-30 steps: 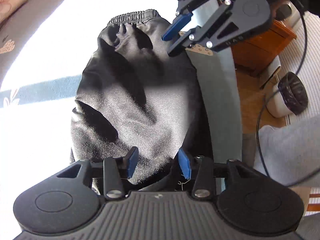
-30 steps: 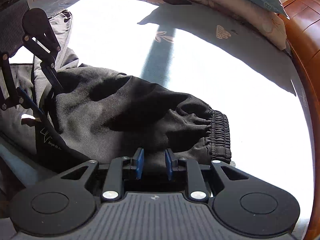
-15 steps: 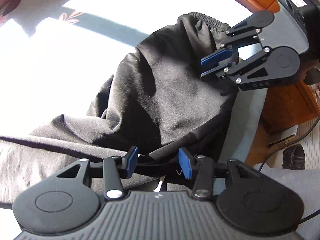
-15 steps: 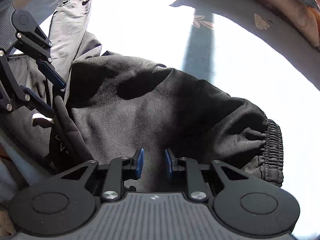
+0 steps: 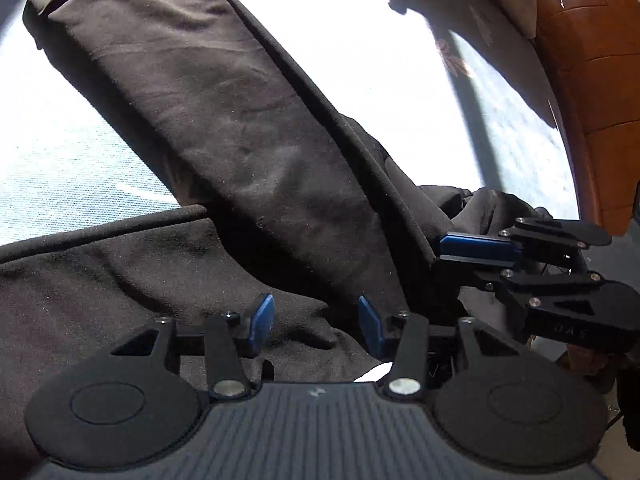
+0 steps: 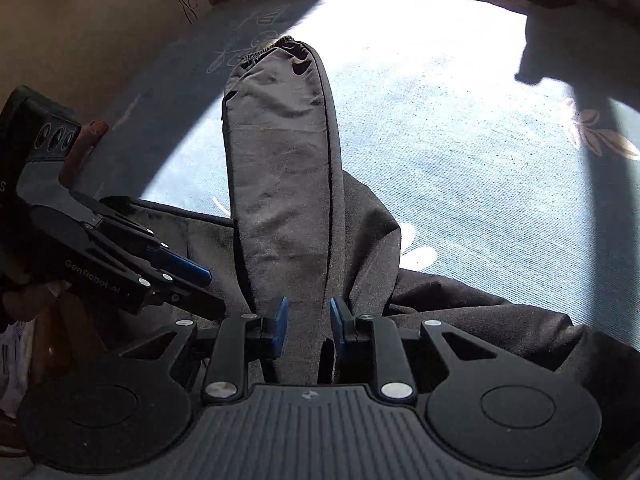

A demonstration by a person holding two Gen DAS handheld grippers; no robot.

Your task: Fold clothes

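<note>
The bed [image 6: 460,152], covered in a pale blue sheet with a leaf print and lit hard by sun, stretches out ahead of both sets of jaws. A wooden bed frame [image 5: 592,92] runs along its far right edge in the left wrist view.

On the bed lie the black trousers [image 6: 280,184]. One leg reaches straight away from the right gripper's jaws, ending in an elastic cuff [image 6: 280,46] at the far end. A second, darker mass of the same cloth spreads sideways beneath that leg, running out to the left and right of the jaws.

The right gripper [image 6: 306,326] points steeply down with the near end of the leg passing between its blue pads; the jaws stand narrowly apart and clamped on that bunched cloth. In the left wrist view the same gripper [image 5: 460,256] comes in from the right, gripping the edge of the fabric.

The left gripper [image 5: 316,322] hangs just above the crumpled cloth with its jaws apart; fabric lies below and between the pads, but they do not press on it. From the right wrist view it [image 6: 208,284] sits just left of the right jaws.
</note>
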